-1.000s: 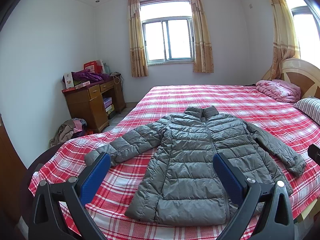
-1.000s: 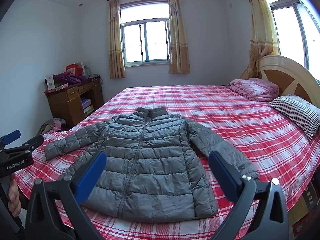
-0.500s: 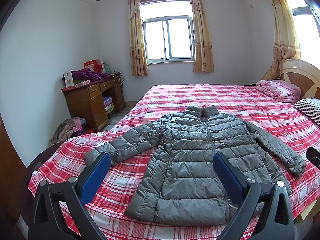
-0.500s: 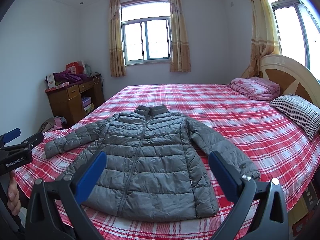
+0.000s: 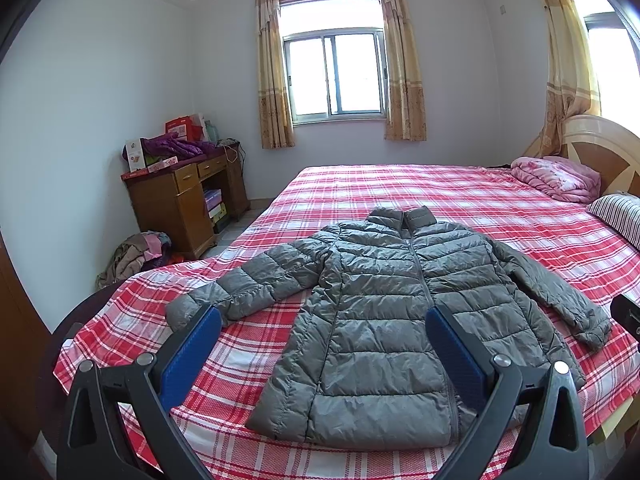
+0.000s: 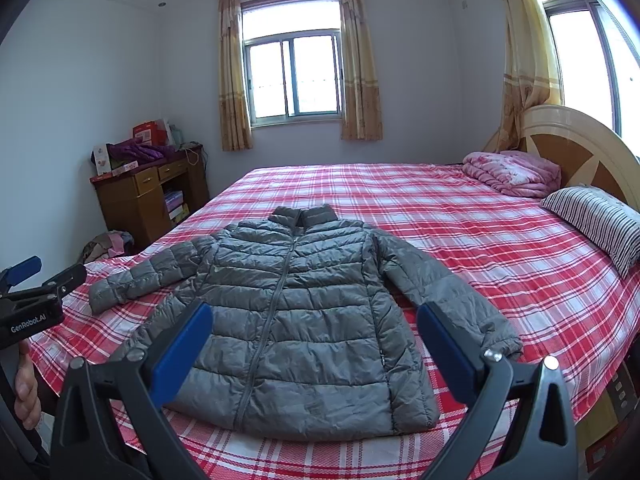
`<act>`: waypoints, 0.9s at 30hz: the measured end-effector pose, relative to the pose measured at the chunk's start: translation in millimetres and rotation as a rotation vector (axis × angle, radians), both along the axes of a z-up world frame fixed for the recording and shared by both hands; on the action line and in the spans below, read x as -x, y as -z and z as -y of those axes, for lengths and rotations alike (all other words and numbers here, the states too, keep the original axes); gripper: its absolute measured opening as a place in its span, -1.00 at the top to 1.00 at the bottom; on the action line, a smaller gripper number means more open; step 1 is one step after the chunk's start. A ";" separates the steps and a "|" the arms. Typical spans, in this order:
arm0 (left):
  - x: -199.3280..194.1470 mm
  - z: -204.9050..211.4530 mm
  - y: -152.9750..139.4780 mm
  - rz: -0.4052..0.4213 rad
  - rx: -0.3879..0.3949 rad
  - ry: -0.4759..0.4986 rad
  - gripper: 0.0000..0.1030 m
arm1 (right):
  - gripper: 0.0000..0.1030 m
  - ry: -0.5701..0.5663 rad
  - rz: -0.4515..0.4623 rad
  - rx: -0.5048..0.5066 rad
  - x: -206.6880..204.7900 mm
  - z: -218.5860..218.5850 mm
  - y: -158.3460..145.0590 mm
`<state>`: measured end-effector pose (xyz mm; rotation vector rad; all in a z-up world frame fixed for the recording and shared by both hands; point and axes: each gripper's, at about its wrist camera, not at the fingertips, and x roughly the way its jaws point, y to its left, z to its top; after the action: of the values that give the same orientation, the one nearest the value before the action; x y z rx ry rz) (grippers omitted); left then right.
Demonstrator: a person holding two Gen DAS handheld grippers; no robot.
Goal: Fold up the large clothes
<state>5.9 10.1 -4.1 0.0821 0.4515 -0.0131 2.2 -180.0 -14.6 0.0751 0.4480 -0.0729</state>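
Note:
A grey quilted puffer jacket (image 5: 384,304) (image 6: 296,312) lies flat and zipped on the red plaid bed (image 5: 400,188) (image 6: 460,240), collar toward the window, both sleeves spread out to the sides. My left gripper (image 5: 323,320) hovers open above the near bed edge, its blue pads framing the jacket's left half and left sleeve (image 5: 248,284). My right gripper (image 6: 314,314) is also open, held off the hem, its right pad near the right cuff (image 6: 500,340). Neither touches the cloth. The left gripper's tip (image 6: 28,276) shows at the left edge of the right wrist view, with a hand (image 6: 26,388) below it.
A wooden desk (image 5: 184,196) piled with boxes and purple clothes stands against the left wall, with a heap of clothes (image 5: 136,252) on the floor beside it. A folded pink quilt (image 6: 512,172) and striped pillow (image 6: 596,220) lie by the headboard (image 6: 576,148).
Both views have shifted very slightly. The jacket lies as before and both grippers stay open.

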 end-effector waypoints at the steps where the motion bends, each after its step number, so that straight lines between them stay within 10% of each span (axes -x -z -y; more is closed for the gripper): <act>1: -0.8 0.4 0.6 -0.002 -0.001 0.000 -0.98 | -1.00 0.001 -0.002 0.001 -0.7 0.8 0.7; 27: -107.9 27.9 73.8 -0.118 -0.097 0.044 -0.98 | -1.00 0.185 -0.256 0.069 -72.3 86.2 96.6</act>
<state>113.9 -17.8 -78.0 0.1872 0.5683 -0.0394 74.5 -266.2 -111.3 0.0389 0.6935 -0.2823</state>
